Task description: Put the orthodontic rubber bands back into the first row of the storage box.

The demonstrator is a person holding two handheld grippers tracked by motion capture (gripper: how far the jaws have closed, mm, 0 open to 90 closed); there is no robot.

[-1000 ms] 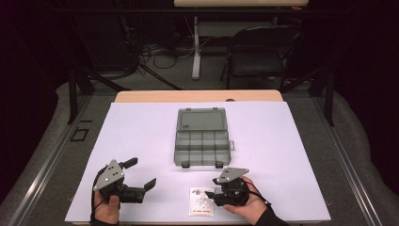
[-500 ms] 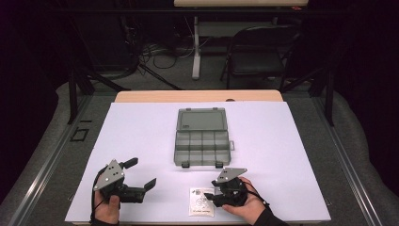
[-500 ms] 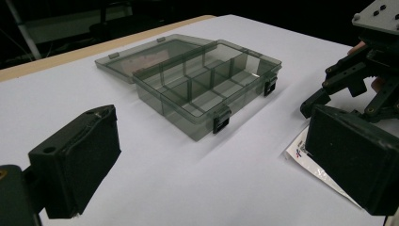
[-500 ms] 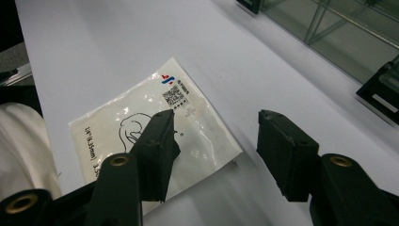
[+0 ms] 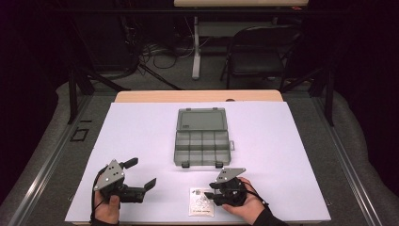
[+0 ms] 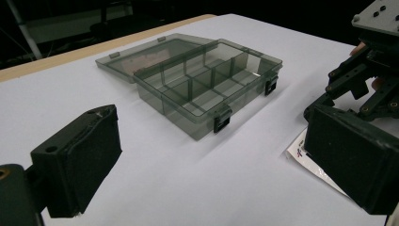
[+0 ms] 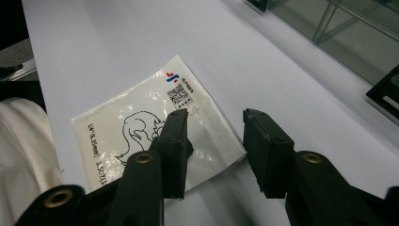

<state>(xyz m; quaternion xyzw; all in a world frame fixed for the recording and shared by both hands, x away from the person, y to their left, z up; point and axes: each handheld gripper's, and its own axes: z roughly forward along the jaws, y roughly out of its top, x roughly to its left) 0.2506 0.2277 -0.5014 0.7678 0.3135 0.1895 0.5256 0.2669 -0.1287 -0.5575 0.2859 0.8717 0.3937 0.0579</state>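
Note:
A small white packet printed with a line drawing and a QR code lies flat near the table's front edge. My right gripper hovers at its right edge, open. In the right gripper view one jaw stands over the packet and the other over bare table, with the right gripper not touching it. My left gripper rests at the front left, jaws wide open and holding nothing. A grey clear organizer box sits open at mid-table, its compartments empty. The left gripper faces that box.
The white table sheet ends at a wooden strip at the back. A black chair and cables stand on the floor beyond. In the left gripper view, the right gripper and a corner of the packet are close on the right.
My right gripper has edged slightly left, closer over the packet. The left gripper and the box have stayed put.

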